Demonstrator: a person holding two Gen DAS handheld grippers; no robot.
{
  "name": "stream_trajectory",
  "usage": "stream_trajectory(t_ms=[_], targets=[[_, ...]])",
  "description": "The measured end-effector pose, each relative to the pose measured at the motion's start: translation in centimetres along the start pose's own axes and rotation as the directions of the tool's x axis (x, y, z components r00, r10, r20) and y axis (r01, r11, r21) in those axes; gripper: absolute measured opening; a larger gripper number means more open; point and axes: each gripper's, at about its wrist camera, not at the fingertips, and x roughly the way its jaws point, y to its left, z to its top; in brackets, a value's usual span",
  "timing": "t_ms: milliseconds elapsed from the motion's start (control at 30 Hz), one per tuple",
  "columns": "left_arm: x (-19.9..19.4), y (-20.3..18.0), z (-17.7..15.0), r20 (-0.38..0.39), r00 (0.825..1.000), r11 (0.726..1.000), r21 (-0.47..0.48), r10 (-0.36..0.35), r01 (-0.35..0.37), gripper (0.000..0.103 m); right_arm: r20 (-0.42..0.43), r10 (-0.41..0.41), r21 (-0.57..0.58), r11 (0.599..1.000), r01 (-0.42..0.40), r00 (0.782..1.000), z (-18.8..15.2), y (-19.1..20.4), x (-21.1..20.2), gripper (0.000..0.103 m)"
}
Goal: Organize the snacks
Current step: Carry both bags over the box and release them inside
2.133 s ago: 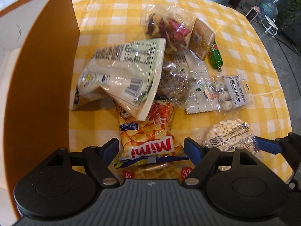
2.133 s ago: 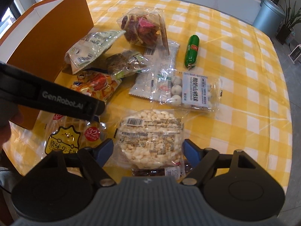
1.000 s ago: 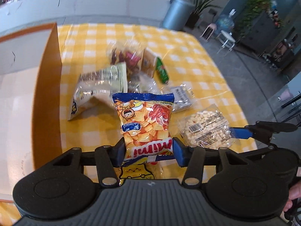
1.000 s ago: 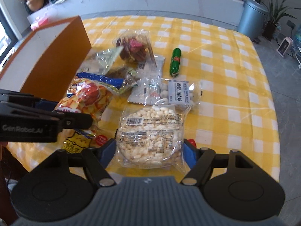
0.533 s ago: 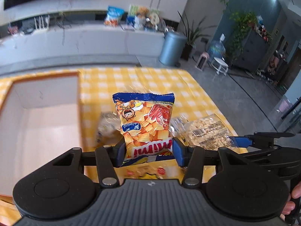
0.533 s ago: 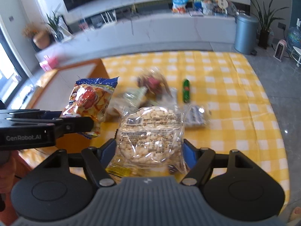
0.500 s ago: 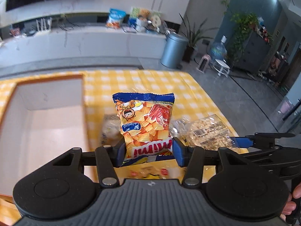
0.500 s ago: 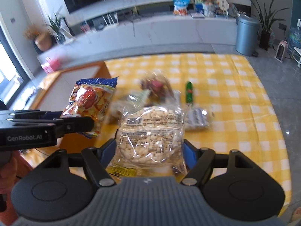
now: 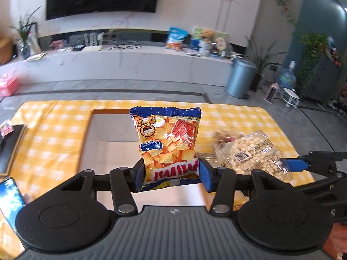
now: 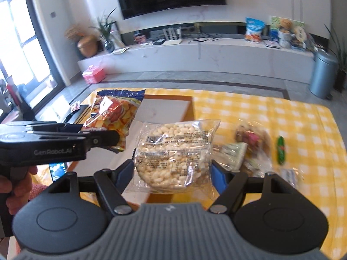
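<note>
My left gripper [image 9: 171, 176] is shut on an orange Mimi chip bag [image 9: 168, 138] and holds it upright in the air over the open orange box [image 9: 108, 143]. My right gripper [image 10: 172, 174] is shut on a clear bag of white puffed snacks [image 10: 173, 151], held up beside the box; this bag also shows in the left wrist view [image 9: 251, 151]. The chip bag [image 10: 112, 112] and left gripper [image 10: 102, 139] show at the left of the right wrist view. The box [image 10: 164, 108] has a white inside.
Several snack packs remain on the yellow checked tablecloth [image 10: 303, 117] right of the box, among them a green sausage [image 10: 281, 147] and a blurred clear bag of dark and pink pieces [image 10: 251, 138]. A phone [image 9: 9, 197] lies at the left. A grey bin [image 9: 240, 78] stands beyond.
Both grippers have lifted their bags off the table and tilted up. They have shifted left, so the chip bag now hangs over the box opening.
</note>
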Motion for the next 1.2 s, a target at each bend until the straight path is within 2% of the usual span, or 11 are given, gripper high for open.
stream_trajectory(t_ms=[100,233,433,567,700,900,1100,1200], targets=[[1.2,2.2,0.5,-0.013,1.0,1.0,-0.024,0.017,-0.017,0.058,-0.02,0.007,-0.035,0.999,-0.007,1.0,1.1,2.3,2.1,0.072],[2.9,5.4,0.9,-0.026,0.999,0.999,-0.042,0.021,-0.022,0.058,-0.031,-0.031,-0.125,0.992,0.027,0.999,2.3,4.9,4.9,0.072],[6.7,8.9,1.2,-0.092,0.995,0.996,-0.074,0.036,-0.043,0.058,-0.084,-0.051,-0.212,0.977,0.032,0.995,3.9,6.5,10.0,0.072],[9.0,9.8,1.4,-0.119,0.992,0.998,-0.051,0.041,-0.047,0.058,-0.107,-0.067,-0.278,0.96,0.034,0.992,5.0,6.7,13.7,0.072],[10.9,10.0,1.7,-0.143,0.988,0.998,-0.018,0.053,-0.056,0.058,-0.118,-0.087,-0.375,0.926,0.037,0.989,6.1,6.7,17.2,0.072],[14.2,10.5,2.0,-0.192,0.979,0.998,0.001,0.067,-0.068,0.058,-0.161,-0.105,-0.456,0.89,0.02,0.981,7.2,5.8,21.5,0.072],[16.1,8.8,2.6,-0.193,0.969,0.982,0.139,0.154,-0.129,0.058,-0.195,-0.138,-0.533,0.846,0.013,0.971,7.6,5.5,25.5,0.072],[16.8,7.7,2.3,-0.196,0.963,0.966,0.215,0.184,-0.141,0.058,-0.229,-0.129,-0.565,0.825,-0.024,0.965,7.6,5.5,26.8,0.072]])
